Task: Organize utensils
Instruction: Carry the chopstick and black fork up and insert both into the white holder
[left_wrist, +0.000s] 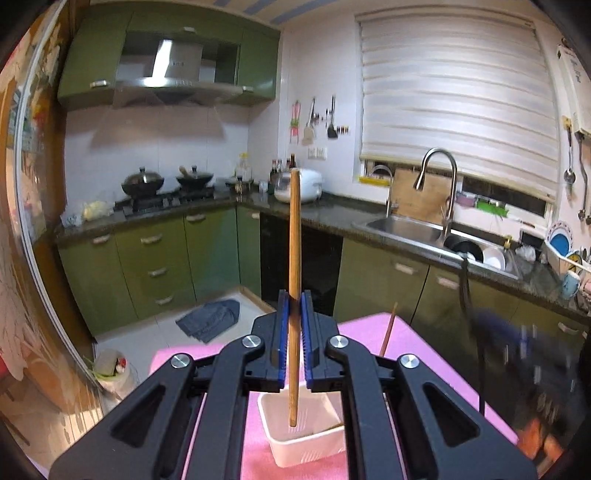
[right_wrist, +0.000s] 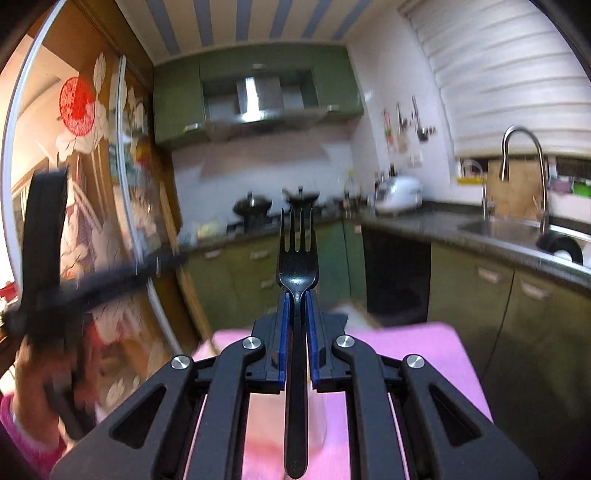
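Desk first, pink-covered, filling the lower part of both wrist views, kitchen cabinets behind it. On it, below the left hand-held gripper, sits a white plastic basket, slotted at the walls, with what looks like something wooden lying inside at its right edge. That left hand-held gripper is clenched on a wooden chopstick, held nearly upright, the lower tip hanging over the basket's open mouth and the rest rising well above the blue pads. A second chopstick shows just to the right, slanting up from behind the linkage; where it rests is hidden.

Over to the right hand-held gripper: clamped on a black plastic fork, tines up and forward, handle running back between the pads towards the camera. Beneath it, something pale and blurred on the pink cover; too smeared to name.

Step in hand, by my reading: both utensils picked up and carried, none dropped yet. Next the chopstick wants lowering tip-first into the basket before the pads let go, and the fork wants its own container found.
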